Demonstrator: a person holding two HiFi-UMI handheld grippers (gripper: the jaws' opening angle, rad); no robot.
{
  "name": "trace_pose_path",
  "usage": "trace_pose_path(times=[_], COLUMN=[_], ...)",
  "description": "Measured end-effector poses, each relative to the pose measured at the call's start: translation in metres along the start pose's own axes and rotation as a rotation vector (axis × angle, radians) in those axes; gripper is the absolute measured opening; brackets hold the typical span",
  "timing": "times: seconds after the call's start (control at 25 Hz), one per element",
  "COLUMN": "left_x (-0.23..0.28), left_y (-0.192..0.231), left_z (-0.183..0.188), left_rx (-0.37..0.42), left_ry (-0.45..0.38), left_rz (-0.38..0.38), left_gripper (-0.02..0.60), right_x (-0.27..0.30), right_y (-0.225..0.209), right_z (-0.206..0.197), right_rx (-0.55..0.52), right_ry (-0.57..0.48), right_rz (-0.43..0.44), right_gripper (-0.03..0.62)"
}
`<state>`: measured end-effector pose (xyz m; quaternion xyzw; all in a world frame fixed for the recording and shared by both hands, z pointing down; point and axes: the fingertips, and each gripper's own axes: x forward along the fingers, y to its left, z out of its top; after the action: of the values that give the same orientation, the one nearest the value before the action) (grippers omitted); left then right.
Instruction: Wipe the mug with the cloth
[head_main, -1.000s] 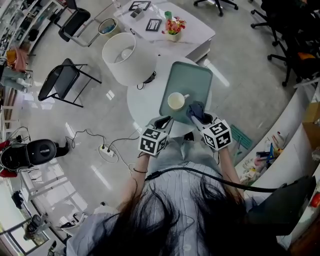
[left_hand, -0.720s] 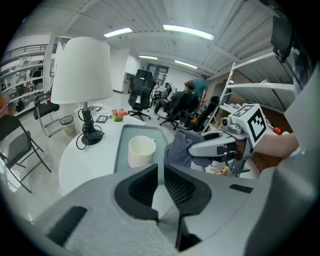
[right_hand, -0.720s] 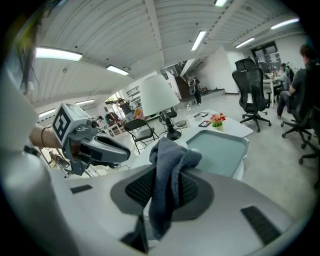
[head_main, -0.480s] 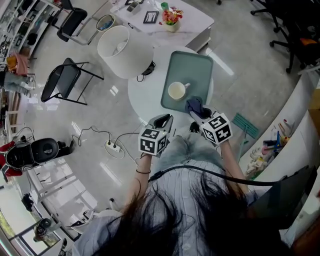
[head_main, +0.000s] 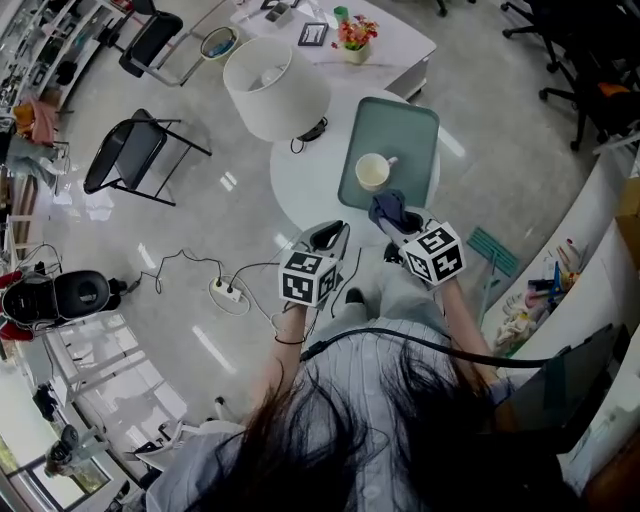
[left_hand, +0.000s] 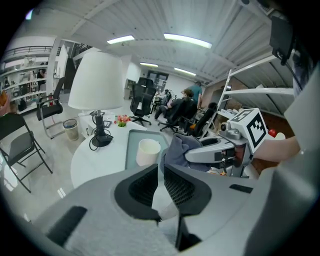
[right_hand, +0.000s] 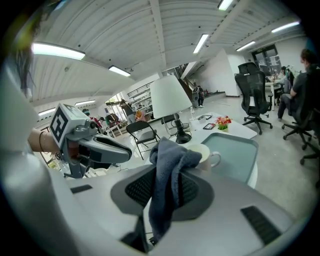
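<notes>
My right gripper (right_hand: 167, 175) is clamped on the grey-blue cloth (right_hand: 172, 152). The cloth bunches up above the jaws and hangs down between them. My left gripper (left_hand: 161, 171) grips nothing, jaws nearly together with just a thin slit between the pads. The white mug (head_main: 372, 172) stands upright on the teal tray (head_main: 405, 125), toward the tray's near end, with its handle to the right in the head view. The tray lies on the round white table (head_main: 300, 185). The cloth sits at the tray's near edge, just beside the mug, and I can't tell if they touch. The two grippers are side by side in front of me, the left one at the table's near edge, apart from the mug. A lamp (head_main: 276, 87) with a white shade stands on the table left of the tray. A black folding chair (head_main: 125, 160) and a power strip (head_main: 225, 292) are on the floor to the left. A flower pot (head_main: 354, 40) sits on another table beyond.
</notes>
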<state>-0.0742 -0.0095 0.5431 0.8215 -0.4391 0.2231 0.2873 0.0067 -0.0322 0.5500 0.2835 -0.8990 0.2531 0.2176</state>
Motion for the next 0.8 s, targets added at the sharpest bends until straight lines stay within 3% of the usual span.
trace_pose_path(times=[0.4, 0.8], left_x=[-0.072, -0.111], left_y=[0.012, -0.007], left_z=[-0.050, -0.094], left_rx=[0.001, 0.023], left_ry=[-0.018, -0.040], left_rz=[-0.025, -0.081], left_gripper=[0.048, 0.048], right_x=[0.003, -0.017], right_y=[0.088, 0.146], right_z=[-0.028, -0.070], right_rx=[0.030, 0.051], right_ry=[-0.018, -0.028], right_rz=[-0.016, -0.047], right_gripper=[0.087, 0.087])
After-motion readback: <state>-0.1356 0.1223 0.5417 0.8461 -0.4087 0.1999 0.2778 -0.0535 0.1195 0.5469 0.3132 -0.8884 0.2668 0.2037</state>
